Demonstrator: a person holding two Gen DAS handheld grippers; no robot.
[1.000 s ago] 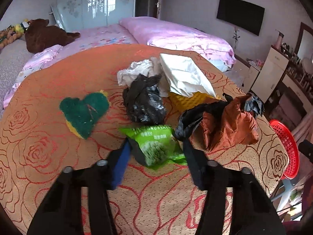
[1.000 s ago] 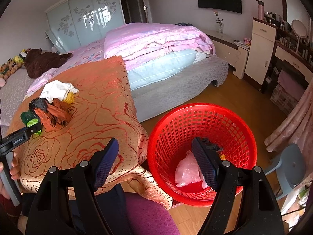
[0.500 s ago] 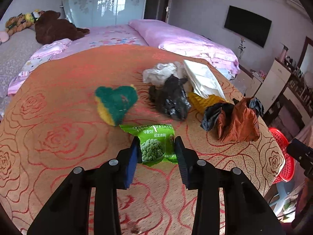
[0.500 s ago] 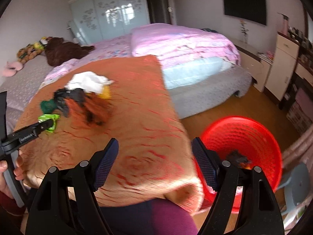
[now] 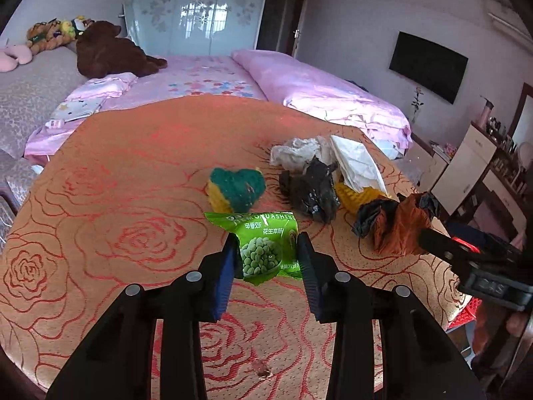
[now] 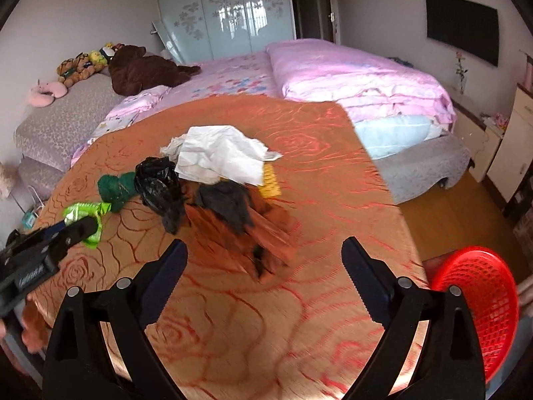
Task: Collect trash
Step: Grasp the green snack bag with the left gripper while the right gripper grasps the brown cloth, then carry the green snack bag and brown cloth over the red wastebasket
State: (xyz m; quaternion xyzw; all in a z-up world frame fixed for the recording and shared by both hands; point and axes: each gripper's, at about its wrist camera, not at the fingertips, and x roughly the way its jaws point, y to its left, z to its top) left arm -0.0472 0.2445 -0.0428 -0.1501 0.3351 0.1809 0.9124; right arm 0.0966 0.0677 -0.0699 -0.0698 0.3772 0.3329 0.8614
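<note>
Green foil of a snack packet [image 5: 266, 250] is seen pinched between the blue pads of the left gripper [image 5: 267, 260], low in the centre of the left wrist view; the jaws are drawn in narrowly and press on the packet's two sides, its printed top edge standing free above them. In the right wrist view the same packet [image 6: 87, 215] is seen at the left edge, clamped at the tip of the left gripper [image 6: 78, 230] above the rose-patterned orange cloth [image 6: 233, 316].

Nothing is held by the right gripper [image 6: 265, 266]: its jaws are spread wide and are opening further, with only cloth showing between them. Just above that gap, in the middle of the frame, a rust-brown and black crumpled bag [image 6: 240, 220] lies blurred. Beside it to the left a black plastic bag [image 6: 160, 186] is seen, then a green heart-shaped sponge [image 6: 115, 188], and behind them white crumpled paper [image 6: 220, 155] over a yellow object [image 6: 271, 180]. A red mesh basket [image 6: 479, 306] is seen at the lower right edge, below the level of the cloth.
</note>
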